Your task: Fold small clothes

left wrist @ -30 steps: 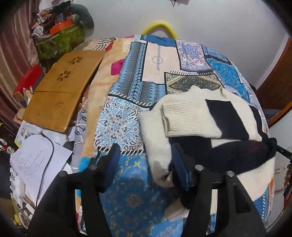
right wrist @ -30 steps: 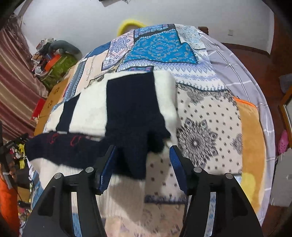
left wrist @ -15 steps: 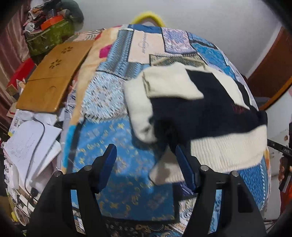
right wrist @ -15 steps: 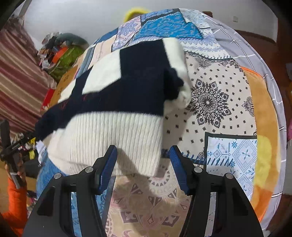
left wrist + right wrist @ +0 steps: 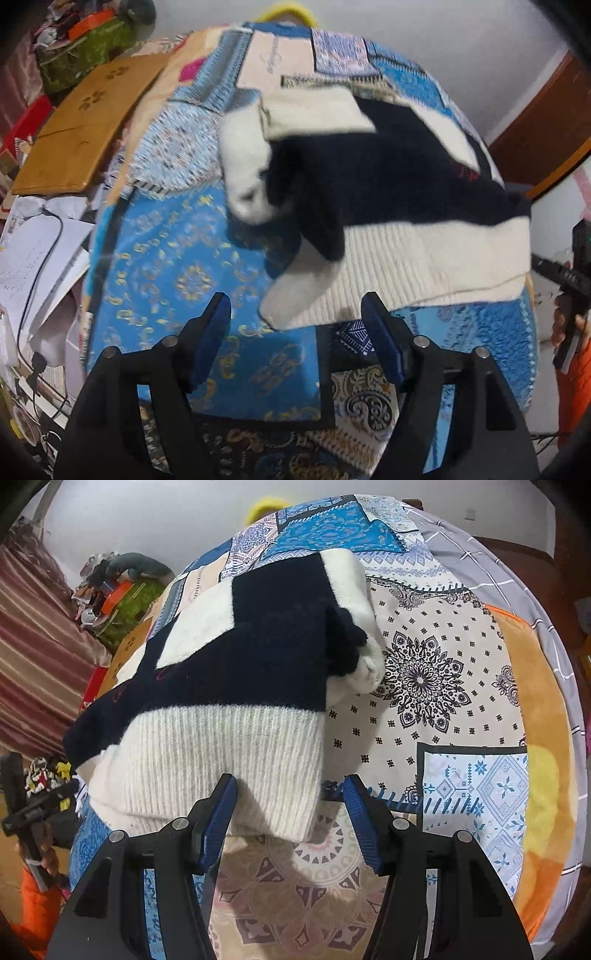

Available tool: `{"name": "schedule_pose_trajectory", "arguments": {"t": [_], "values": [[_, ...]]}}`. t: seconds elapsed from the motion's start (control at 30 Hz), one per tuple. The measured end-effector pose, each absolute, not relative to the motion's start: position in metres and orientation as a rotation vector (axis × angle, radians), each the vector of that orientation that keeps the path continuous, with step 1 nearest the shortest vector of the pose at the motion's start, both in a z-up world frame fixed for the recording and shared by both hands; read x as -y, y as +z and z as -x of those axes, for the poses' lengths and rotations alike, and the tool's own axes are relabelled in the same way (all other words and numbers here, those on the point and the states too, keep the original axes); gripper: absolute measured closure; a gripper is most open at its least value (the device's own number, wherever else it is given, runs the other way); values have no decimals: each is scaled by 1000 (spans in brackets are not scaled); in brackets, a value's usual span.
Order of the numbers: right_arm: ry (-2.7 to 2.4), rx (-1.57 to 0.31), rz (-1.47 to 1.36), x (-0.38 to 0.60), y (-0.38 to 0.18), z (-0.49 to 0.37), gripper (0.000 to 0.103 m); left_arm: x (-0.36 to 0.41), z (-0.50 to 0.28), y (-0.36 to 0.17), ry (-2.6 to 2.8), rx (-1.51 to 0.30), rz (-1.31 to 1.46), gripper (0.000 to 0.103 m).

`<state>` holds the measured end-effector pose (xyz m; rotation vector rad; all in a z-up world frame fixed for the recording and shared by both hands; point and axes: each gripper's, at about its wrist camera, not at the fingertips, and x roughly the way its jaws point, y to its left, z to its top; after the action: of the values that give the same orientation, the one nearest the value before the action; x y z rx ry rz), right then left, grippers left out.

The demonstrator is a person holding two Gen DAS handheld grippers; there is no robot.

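The cream-and-navy knitted sweater [image 5: 236, 686] lies sleeve-folded on the patchwork bedspread [image 5: 461, 709]. Both the left gripper [image 5: 295, 325] and right gripper [image 5: 288, 812] are spread, empty. If the near ribbed hem [image 5: 424, 266] is pinched unevenly, the tucked sleeves could be dragged loose.

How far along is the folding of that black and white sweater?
Mostly done, it seems. The sweater lies in a compact bundle on the patchwork bedspread, sleeves folded across the body, ribbed hem nearest the grippers. Nothing is in hand: the left gripper and right gripper are open, gripping nothing. What may remain is tidying the loose cuff or one more fold.
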<state>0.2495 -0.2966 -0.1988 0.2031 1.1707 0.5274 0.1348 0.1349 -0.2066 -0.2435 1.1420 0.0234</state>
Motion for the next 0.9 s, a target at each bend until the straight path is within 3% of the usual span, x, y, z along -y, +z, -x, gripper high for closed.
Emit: {"name": "schedule_pose_trajectory", "arguments": {"t": [0.13, 0.27, 0.33, 0.47, 0.53, 0.9], "values": [[548, -1171, -208, 295, -202, -247, 47, -131, -149, -225, 47, -1154, 226, 31], [594, -1173, -220, 290, -204, -243, 58, -145, -159, -235, 61, -1145, 315, 35], [600, -1172, -218, 288, -205, -243, 61, -149, -162, -239, 33, -1154, 363, 51], [613, -1156, -224, 283, -203, -242, 82, -141, -162, -235, 9, -1148, 339, 73], [612, -1134, -198, 279, -197, -241, 89, -134, -162, -231, -10, -1143, 314, 92], [636, -955, -90, 270, -132, -256, 91, -124, -163, -152, -62, -990, 241, 97]]}}
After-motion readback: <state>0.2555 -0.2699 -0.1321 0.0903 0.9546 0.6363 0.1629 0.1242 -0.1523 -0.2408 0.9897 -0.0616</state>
